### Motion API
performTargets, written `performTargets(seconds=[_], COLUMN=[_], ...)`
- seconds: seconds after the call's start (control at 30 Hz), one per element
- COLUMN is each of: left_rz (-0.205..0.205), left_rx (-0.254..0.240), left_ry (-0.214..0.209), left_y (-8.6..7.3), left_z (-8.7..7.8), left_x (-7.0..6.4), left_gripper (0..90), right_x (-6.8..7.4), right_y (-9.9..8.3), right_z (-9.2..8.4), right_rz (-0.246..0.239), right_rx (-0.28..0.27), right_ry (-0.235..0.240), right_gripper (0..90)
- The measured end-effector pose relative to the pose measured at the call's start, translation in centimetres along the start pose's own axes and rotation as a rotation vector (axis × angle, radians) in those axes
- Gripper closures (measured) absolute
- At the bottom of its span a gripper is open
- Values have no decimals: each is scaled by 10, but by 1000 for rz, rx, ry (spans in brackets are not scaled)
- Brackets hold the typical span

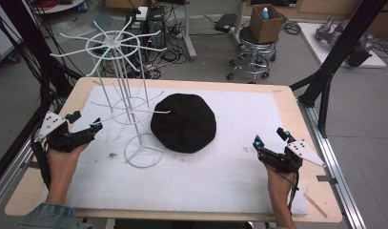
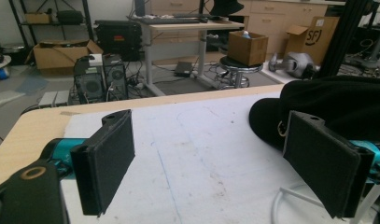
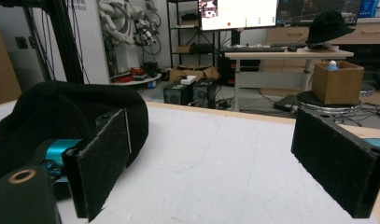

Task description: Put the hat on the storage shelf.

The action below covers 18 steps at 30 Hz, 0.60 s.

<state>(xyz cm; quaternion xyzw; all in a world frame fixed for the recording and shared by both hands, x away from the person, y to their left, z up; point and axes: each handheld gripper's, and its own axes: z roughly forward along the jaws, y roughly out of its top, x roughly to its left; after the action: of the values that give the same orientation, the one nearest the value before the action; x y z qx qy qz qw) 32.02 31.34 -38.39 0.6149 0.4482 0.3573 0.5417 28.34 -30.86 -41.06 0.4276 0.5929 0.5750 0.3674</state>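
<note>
High view: black hat lying flat at centre frame on the white mat, touching the lower hoops of the white wire rack at centre left. Left gripper at left edge, jaws spread, gripping nothing; right gripper at lower right, jaws spread, also empty. Bare mat across the lower middle and right.

Left gripper view: jaws wide apart, open mat between; hat at right, dark, soft, rounded.

Right gripper view: jaws parted, clear mat ahead to the table edge; hat at left behind the pad.
</note>
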Motion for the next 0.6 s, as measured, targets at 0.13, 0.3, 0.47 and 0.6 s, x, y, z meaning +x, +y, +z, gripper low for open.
performTargets(seconds=[0.13,0.3,0.47,0.6], left_rz=[6,2,2,4], left_rx=[0,0,2,7], left_ry=[6,6,3,1], left_y=[1,0,1,0], left_z=[0,0,1,2], left_x=[-1,1,0,-1], left_gripper=[168,169,169,169], right_x=[-1,0,1,1], right_y=[1,1,1,1], right_z=[-3,-3,-3,-3], right_rz=[-2,-7,-18,-31], right_rx=[-13,-12,-8,-7], right_ry=[0,2,6,8], right_gripper=[111,111,111,111])
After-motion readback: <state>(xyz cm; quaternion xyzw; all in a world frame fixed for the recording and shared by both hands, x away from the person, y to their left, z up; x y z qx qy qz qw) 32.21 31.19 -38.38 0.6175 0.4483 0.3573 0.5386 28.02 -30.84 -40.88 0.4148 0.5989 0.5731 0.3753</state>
